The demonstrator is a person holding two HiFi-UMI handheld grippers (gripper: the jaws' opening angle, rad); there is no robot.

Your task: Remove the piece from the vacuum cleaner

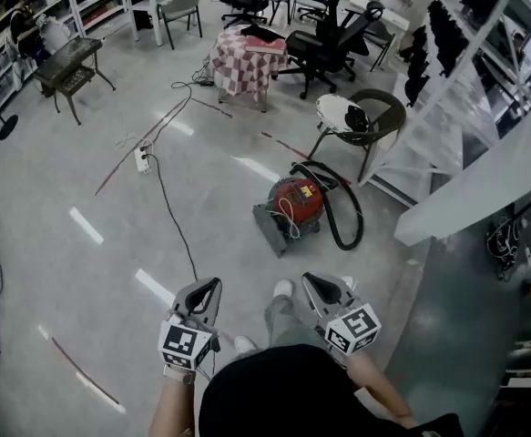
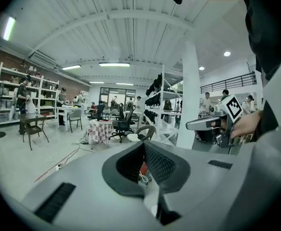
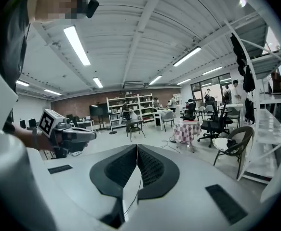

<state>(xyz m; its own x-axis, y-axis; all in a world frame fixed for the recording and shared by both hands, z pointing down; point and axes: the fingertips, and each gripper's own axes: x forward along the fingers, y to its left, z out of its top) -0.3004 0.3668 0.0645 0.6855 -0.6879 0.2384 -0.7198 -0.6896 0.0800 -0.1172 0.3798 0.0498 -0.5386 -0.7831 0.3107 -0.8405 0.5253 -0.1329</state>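
A red canister vacuum cleaner (image 1: 297, 200) stands on the grey floor ahead of me, with a black hose (image 1: 347, 218) looped at its right and a grey piece (image 1: 270, 228) at its near left side. My left gripper (image 1: 205, 291) is held low at the left, shut and empty, well short of the vacuum. My right gripper (image 1: 322, 289) is at the right, also shut with nothing in it. In the left gripper view the pads (image 2: 152, 160) meet, and a sliver of the red vacuum (image 2: 143, 169) shows behind them. The right gripper view shows shut pads (image 3: 130, 165).
A power strip (image 1: 142, 158) and black cable (image 1: 172, 218) run across the floor at the left. A round chair (image 1: 365, 118) stands behind the vacuum, with a checked-cloth table (image 1: 244, 60), office chairs and a white stair frame (image 1: 447, 144) beyond. My shoes (image 1: 283, 289) are between the grippers.
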